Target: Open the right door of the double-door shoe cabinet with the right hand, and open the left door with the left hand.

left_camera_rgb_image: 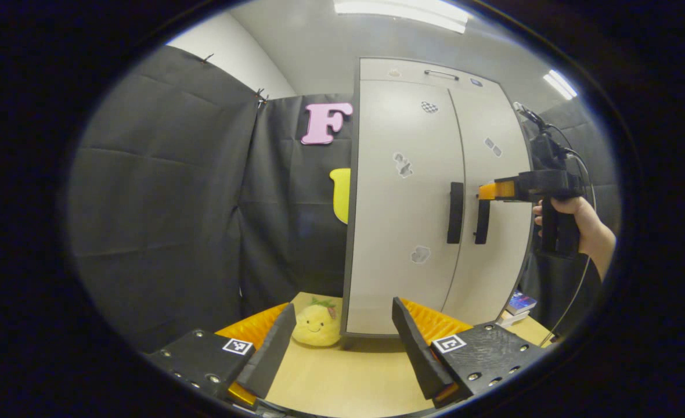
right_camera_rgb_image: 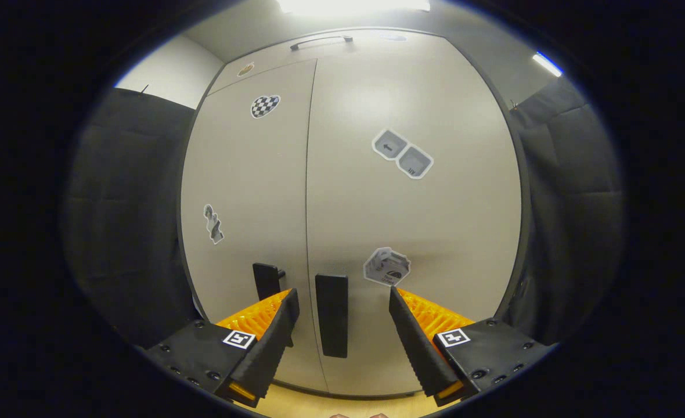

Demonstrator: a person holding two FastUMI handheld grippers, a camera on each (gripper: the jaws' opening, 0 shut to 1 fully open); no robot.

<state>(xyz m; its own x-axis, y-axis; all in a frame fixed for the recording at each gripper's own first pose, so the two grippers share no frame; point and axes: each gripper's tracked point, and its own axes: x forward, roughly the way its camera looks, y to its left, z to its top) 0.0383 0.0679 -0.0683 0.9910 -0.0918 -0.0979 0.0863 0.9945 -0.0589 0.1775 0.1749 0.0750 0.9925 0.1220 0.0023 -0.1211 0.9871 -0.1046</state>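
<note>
The pale grey double-door shoe cabinet (left_camera_rgb_image: 412, 191) stands on a wooden table with both doors closed. Two dark vertical handles sit side by side at the seam: the left door handle (left_camera_rgb_image: 455, 212) and the right door handle (left_camera_rgb_image: 482, 222). In the left gripper view a hand holds my right gripper (left_camera_rgb_image: 485, 194) with its tip at the top of the right handle. In the right gripper view the right door handle (right_camera_rgb_image: 331, 313) stands between the spread fingers of my right gripper (right_camera_rgb_image: 342, 296), untouched by either, and the left door handle (right_camera_rgb_image: 267, 280) is just to its left. My left gripper (left_camera_rgb_image: 342, 316) is open, well back from the cabinet.
A yellow plush toy (left_camera_rgb_image: 317, 325) lies on the table (left_camera_rgb_image: 348, 377) by the cabinet's left front corner. A small stack of books (left_camera_rgb_image: 519, 303) sits at the cabinet's right foot. Black cloth walls close in on both sides.
</note>
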